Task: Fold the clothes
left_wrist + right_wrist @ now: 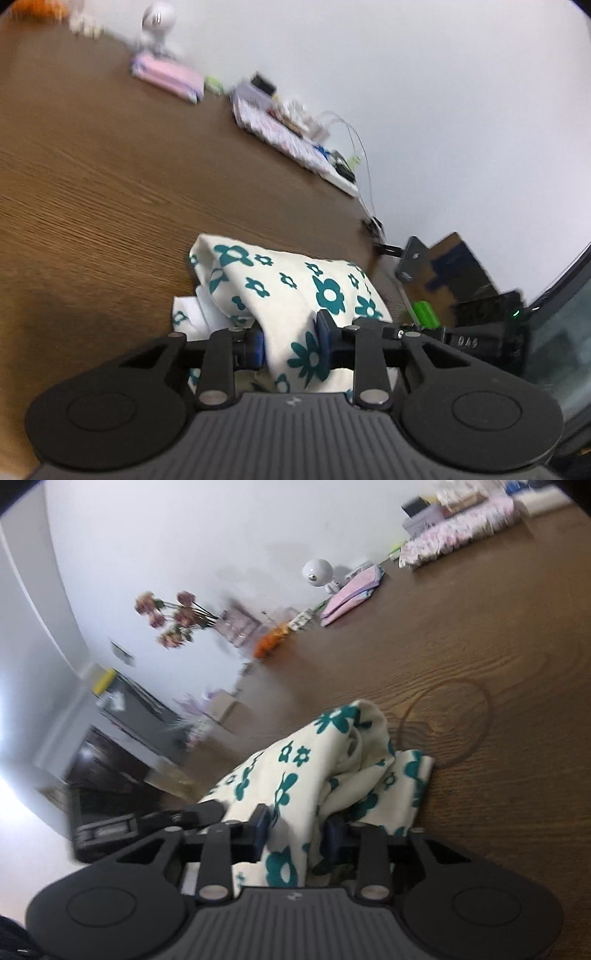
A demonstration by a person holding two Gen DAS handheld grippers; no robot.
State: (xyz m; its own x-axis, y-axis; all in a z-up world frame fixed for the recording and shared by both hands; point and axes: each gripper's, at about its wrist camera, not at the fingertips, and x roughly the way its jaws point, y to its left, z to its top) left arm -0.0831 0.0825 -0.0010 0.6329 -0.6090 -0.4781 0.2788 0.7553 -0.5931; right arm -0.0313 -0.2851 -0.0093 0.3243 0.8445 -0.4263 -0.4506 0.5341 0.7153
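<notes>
A cream garment with teal flowers [291,291] hangs bunched over the brown wooden table [92,177]. My left gripper [291,343] is shut on a fold of it, the blue pads pressing the cloth from both sides. In the right wrist view the same flowered garment [314,768] rises in a crumpled heap over the table [498,664], and my right gripper [295,830] is shut on another part of it. Both views are tilted and a little blurred. How much of the cloth lies below the grippers is hidden.
A folded pink cloth [170,75] and a small white round camera [157,22] sit along the far wall. A patterned bundle with boxes and cables [291,133] lies farther along. A cardboard box [454,266] and a phone on a stand [412,258] stand past the table's end. A vase of flowers [173,618] is in the right wrist view.
</notes>
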